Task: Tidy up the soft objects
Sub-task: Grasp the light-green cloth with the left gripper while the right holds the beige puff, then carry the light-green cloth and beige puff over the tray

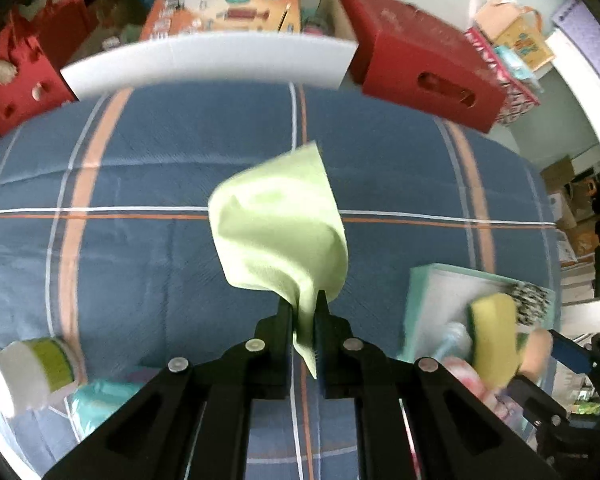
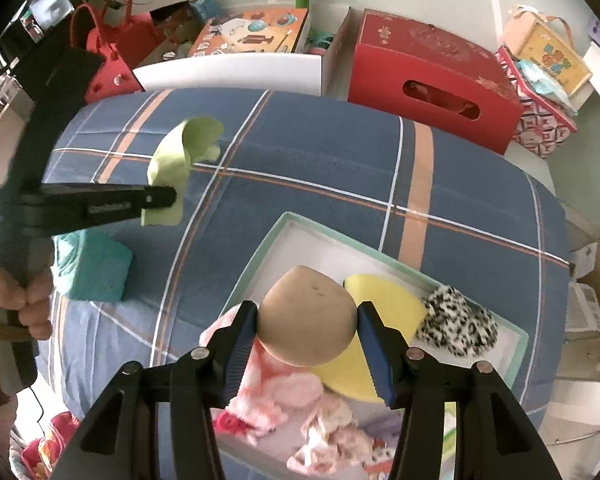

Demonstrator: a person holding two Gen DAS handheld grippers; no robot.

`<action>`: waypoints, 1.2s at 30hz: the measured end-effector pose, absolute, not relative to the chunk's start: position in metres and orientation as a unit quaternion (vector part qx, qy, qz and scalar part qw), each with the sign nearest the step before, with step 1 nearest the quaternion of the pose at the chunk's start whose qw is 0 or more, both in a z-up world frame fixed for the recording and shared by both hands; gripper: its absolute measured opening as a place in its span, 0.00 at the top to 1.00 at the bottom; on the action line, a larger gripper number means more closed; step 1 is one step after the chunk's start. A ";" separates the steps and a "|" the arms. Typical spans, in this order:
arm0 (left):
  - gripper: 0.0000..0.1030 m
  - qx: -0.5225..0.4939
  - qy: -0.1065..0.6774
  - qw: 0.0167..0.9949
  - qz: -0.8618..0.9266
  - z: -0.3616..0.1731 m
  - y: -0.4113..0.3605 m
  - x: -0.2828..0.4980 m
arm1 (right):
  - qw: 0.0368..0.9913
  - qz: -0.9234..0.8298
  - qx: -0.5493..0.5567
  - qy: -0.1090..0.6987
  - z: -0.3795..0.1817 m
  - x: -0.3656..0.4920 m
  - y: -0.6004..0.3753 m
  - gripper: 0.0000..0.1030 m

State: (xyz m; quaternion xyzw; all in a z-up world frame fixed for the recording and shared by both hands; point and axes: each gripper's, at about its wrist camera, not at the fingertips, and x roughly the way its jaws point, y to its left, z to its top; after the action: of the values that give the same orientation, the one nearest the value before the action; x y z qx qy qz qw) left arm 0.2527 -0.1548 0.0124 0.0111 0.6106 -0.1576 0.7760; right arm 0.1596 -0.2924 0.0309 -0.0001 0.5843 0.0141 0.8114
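Observation:
My left gripper (image 1: 305, 312) is shut on a light green cloth (image 1: 280, 224) and holds it above the blue plaid bed (image 1: 140, 184); the cloth (image 2: 180, 152) and the left gripper (image 2: 172, 198) also show in the right wrist view. My right gripper (image 2: 308, 320) is shut on a tan egg-shaped soft ball (image 2: 306, 320) above a mint-rimmed white box (image 2: 296, 228). In the box lie a yellow sponge (image 2: 384, 292), a black-and-white spotted fuzzy item (image 2: 456, 324) and a pink-and-white cloth (image 2: 284, 388). The box (image 1: 420, 280) and sponge (image 1: 494, 336) show at the left view's right edge.
A teal folded cloth (image 2: 92, 268) lies on the bed at the left. A white-and-green round container (image 1: 28, 372) lies near the left edge. A red box (image 2: 432, 76), a white board (image 2: 236, 72), an orange game box (image 2: 252, 32) and red bags stand behind the bed.

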 end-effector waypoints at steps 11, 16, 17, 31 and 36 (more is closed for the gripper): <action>0.92 0.037 0.556 0.806 -0.198 0.083 -0.152 0.181 | 0.823 0.003 -0.012 0.568 0.079 0.101 -0.278 0.47; 0.92 0.030 0.538 0.814 -0.217 0.106 -0.147 0.147 | 0.827 -0.001 -0.016 0.562 0.095 0.073 -0.272 0.47; 0.92 0.029 0.533 0.817 -0.221 0.110 -0.146 0.139 | 0.828 -0.002 -0.017 0.561 0.098 0.068 -0.271 0.47; 0.92 0.023 0.519 0.810 -0.271 0.125 -0.155 0.068 | 0.829 -0.019 -0.002 0.559 0.113 0.021 -0.277 0.47; 0.92 0.035 0.519 0.807 -0.279 0.127 -0.164 0.057 | 0.827 -0.023 0.004 0.561 0.112 0.011 -0.284 0.47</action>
State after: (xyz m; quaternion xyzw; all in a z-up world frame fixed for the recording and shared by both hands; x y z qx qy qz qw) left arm 0.0568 -0.1643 0.1267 0.0347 0.5191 -0.2794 0.8070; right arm 0.0114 -0.2844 0.1117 0.0045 0.5612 -0.0234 0.8273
